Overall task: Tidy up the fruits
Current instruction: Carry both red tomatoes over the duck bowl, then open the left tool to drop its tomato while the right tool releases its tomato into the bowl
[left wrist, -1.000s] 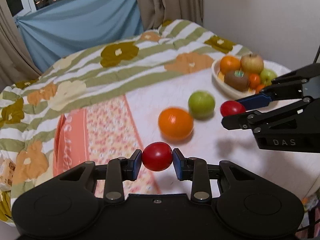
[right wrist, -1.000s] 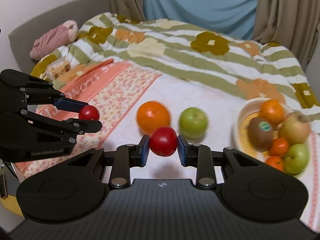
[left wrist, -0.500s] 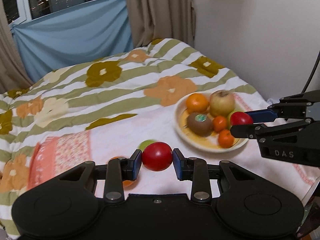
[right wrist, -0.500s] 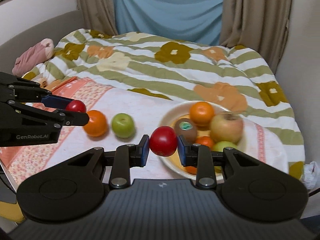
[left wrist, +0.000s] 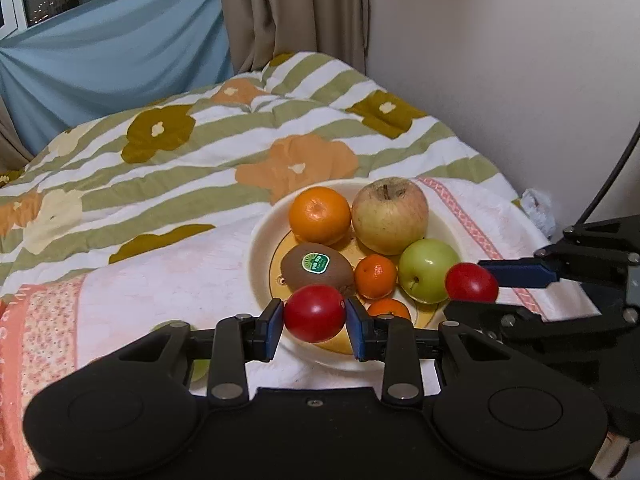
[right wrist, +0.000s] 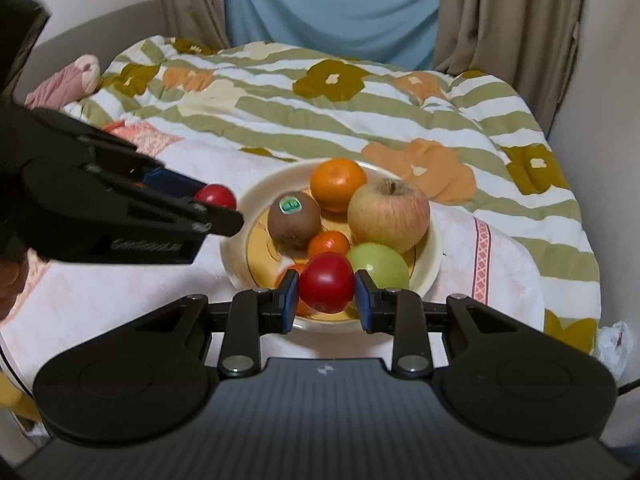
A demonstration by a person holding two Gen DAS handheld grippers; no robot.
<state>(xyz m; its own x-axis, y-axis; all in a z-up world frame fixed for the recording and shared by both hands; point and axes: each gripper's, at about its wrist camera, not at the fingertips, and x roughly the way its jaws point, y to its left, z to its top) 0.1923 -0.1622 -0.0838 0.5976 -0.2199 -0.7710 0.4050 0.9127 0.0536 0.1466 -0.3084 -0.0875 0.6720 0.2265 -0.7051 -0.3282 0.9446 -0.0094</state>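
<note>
Left gripper (left wrist: 315, 319), right gripper (right wrist: 326, 283) angled down over plate (left wrist: 262, 240), each pinching red tomato.

Floral striped quilt (left wrist: 192, 168), blue cloth (right wrist: 332, 4), beige curtains (left wrist: 288, 8).

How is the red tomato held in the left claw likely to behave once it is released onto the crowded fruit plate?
The red tomato looks round and smooth, so it would probably roll. The plate is nearly full, so it may settle against the kiwi or slide toward the rim. Its glossy skin suggests it is soft; the left claw should probably release it low.
</note>
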